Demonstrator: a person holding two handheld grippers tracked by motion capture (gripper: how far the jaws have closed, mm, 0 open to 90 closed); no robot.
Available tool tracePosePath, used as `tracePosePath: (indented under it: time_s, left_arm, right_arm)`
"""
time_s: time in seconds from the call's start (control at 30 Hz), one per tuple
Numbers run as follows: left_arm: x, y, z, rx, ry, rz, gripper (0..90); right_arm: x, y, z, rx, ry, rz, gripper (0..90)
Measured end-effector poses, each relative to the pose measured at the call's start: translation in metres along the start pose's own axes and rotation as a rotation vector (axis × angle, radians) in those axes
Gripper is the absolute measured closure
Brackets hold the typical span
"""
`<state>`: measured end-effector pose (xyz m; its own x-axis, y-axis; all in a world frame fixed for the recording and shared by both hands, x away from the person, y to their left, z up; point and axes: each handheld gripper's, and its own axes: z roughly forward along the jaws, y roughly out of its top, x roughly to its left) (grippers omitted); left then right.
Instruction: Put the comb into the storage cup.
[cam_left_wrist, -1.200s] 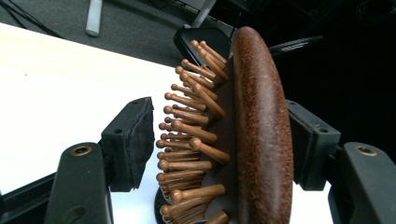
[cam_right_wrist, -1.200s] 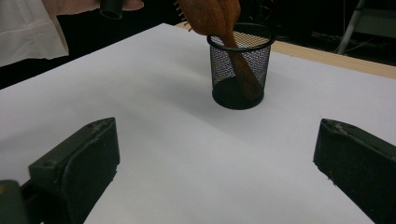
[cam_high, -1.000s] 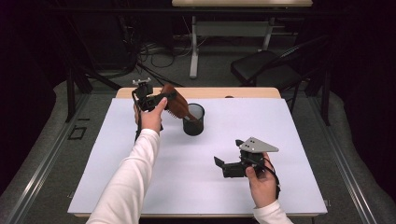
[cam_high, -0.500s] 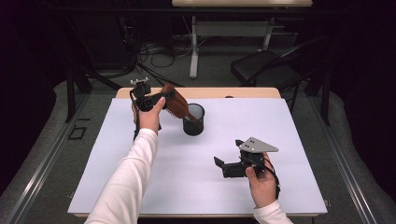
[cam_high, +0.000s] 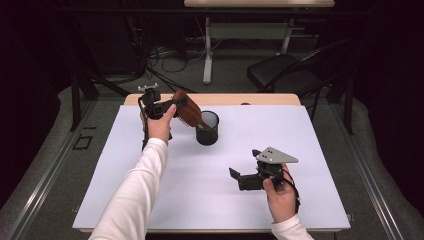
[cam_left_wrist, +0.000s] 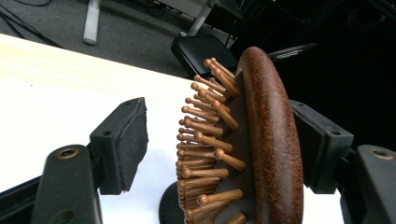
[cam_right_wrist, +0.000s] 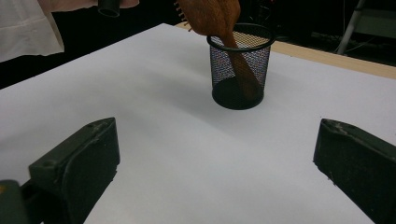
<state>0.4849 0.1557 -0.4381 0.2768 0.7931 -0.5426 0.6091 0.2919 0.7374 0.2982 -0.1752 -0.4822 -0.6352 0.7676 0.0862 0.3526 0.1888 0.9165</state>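
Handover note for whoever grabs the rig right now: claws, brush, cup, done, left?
Left claw: jaws have just been opening; brush head between them, left pad clear of the bristles.
Right claw: open, holds nothing, low over the table, facing the cup.
Brush: handle down in the mesh cup, head leaning out over the rim.
Done: brush in cup.
Left: finish the release, back the left claw away.

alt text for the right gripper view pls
A brown wooden hairbrush stands handle-down, leaning in a black wire-mesh cup on a white table. The right gripper has its black fingers open and empty.
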Motion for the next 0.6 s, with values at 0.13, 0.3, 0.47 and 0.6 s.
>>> tracePosePath:
  time_s: [0.13, 0.3, 0.47, 0.6]
  left_arm:
    - [0.0003, 0.0008, -0.0011, -0.017, -0.001, -0.001, 23.1]
    - [0.0009, 0.0015, -0.0024, -0.022, 0.001, -0.002, 20.0]
    - [0.0013, 0.003, -0.0044, -0.04, -0.007, -0.011, 16.9]
    - [0.0017, 0.0042, -0.0061, -0.039, -0.016, -0.008, 15.7]
  right_arm:
    - [0.0006, -0.0004, 0.0007, 0.002, 0.0, -0.001, 0.1]
    - [0.0004, -0.0003, 0.0005, 0.003, 0.0, 0.0, 0.1]
    - [0.0006, -0.0004, 0.0007, 0.002, 0.0, -0.001, 0.1]
    - [0.0005, -0.0004, 0.0005, 0.002, 0.0, 0.0, 0.1]
